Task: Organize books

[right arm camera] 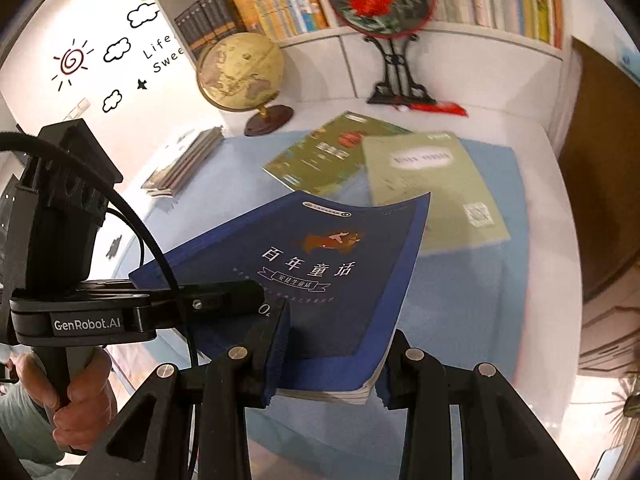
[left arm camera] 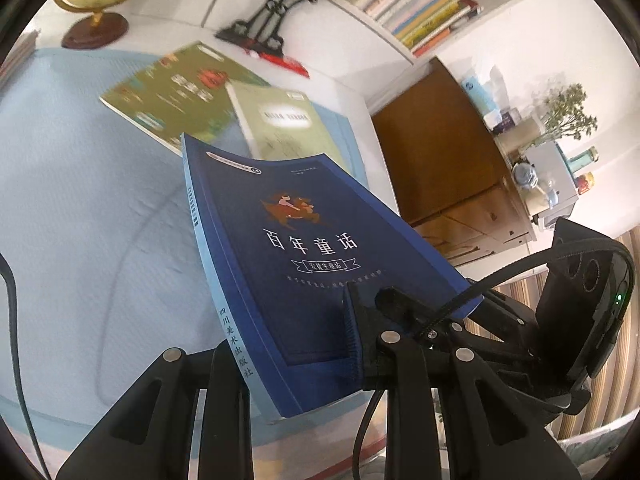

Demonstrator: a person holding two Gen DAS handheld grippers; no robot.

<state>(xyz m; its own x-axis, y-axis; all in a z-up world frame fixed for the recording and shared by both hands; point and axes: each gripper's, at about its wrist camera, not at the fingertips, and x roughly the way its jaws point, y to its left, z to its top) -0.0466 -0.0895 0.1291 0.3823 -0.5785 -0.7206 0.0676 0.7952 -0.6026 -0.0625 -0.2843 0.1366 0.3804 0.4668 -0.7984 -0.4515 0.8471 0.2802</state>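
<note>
Blue book: the blue book (left arm camera: 304, 264) is in the air above the light blue mat (left arm camera: 80, 208), lifted at its near end, cover up, tilted toward the far side.
Left claw: the left claw (left arm camera: 296, 356) is nearly closed and clamps the near left part of the book, at the spine side; one blue pad lies on the cover, the other finger is under the spine.
Right claw: the right claw (right arm camera: 332, 364) is also nearly closed and pinches the near right corner, at the page side.
Other books: a green book (right arm camera: 332, 152) and a pale green book (right arm camera: 432, 188) lie flat on the mat, far from the held book, the pale one partly over the green one. A small stack of books (right arm camera: 188, 160) lies at the far left of the tabletop (right arm camera: 536, 184).
Shelf: the bookshelf (right arm camera: 440, 36) stands behind, with a globe (right arm camera: 240, 72) and a round ornament on a stand (right arm camera: 380, 0) before it.
Step in hand: I judge that it is carrying the blue book to its place, maybe the stack or the shelf.
How to do it well: keep both claws at the same height and the same spacing, so the soft cover does not bend or twist. Lift clear over the two green books. Do not loosen either grip before the book rests on something.
Risk: the far end is unsupported and already curves a little; it can sag or slip.
</note>
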